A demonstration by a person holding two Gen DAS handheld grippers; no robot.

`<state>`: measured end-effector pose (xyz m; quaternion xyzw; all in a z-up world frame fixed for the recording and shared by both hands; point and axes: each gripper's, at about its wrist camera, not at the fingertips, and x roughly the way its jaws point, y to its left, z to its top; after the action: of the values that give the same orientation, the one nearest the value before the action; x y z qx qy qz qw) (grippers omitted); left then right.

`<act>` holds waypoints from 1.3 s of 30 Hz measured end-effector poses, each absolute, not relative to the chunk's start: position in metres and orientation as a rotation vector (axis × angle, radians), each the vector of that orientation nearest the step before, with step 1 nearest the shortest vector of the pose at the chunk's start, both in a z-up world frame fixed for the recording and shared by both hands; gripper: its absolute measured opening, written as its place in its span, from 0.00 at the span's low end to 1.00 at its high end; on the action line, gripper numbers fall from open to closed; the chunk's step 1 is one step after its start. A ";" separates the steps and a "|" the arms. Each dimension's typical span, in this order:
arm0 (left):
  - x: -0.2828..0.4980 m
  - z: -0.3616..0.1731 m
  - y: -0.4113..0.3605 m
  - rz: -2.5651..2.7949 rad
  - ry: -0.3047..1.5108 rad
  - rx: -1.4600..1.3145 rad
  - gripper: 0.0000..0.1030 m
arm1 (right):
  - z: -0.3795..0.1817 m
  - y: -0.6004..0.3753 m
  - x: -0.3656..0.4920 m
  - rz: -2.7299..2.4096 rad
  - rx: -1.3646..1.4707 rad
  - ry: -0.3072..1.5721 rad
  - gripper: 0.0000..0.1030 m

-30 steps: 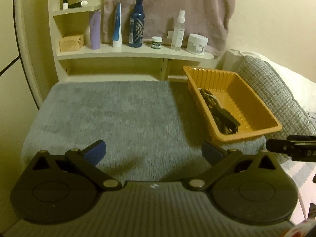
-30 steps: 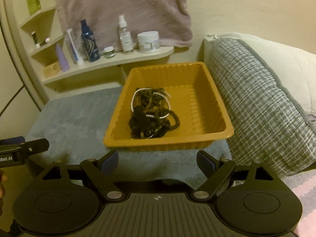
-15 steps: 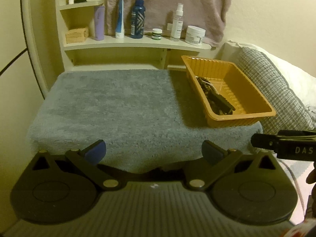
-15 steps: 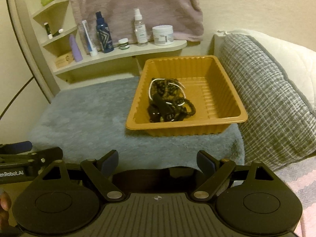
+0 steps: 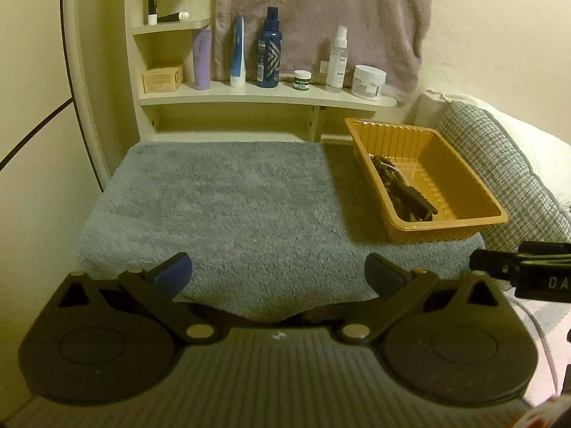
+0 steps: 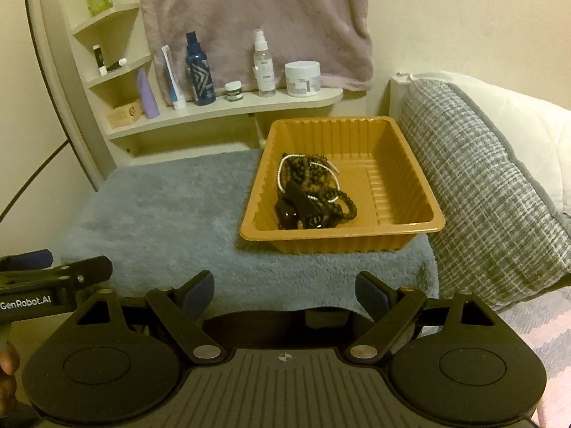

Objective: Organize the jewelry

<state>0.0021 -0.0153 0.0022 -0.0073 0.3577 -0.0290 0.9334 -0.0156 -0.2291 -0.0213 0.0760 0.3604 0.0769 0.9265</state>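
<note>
Left gripper (image 5: pixel 278 273): jaws wide apart, holding nothing; side reads "GenRobot.AI".
Right gripper (image 6: pixel 285 290): jaws wide apart, holding nothing, above grey towel (image 6: pixel 160 214) edge.
Jewelry (image 6: pixel 310 196): tangled dark bead strings, silver chain, inside orange tray (image 6: pixel 410 164) on towel's right.
Shelf (image 5: pixel 249 94): bottles, labels unreadable.

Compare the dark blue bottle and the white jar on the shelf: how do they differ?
The dark blue bottle is tall and slim with a chevron pattern; the white jar is short, wide and plainly labelled. The bottle stands left of the jar. Both stand upright on the shelf.
</note>
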 end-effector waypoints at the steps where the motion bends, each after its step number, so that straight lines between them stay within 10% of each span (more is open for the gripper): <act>1: 0.002 0.002 -0.015 -0.059 0.732 -0.014 0.99 | -0.021 -0.228 -0.016 0.158 0.153 0.738 0.83; 39: -0.001 0.006 -0.014 -0.069 0.710 -0.007 0.99 | -0.020 -0.225 -0.019 0.161 0.149 0.732 0.83</act>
<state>-0.0011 -0.0143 0.0062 -0.0033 0.3476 -0.0337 0.9370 -0.0193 -0.2253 -0.0195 0.0726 0.3570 0.0788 0.9279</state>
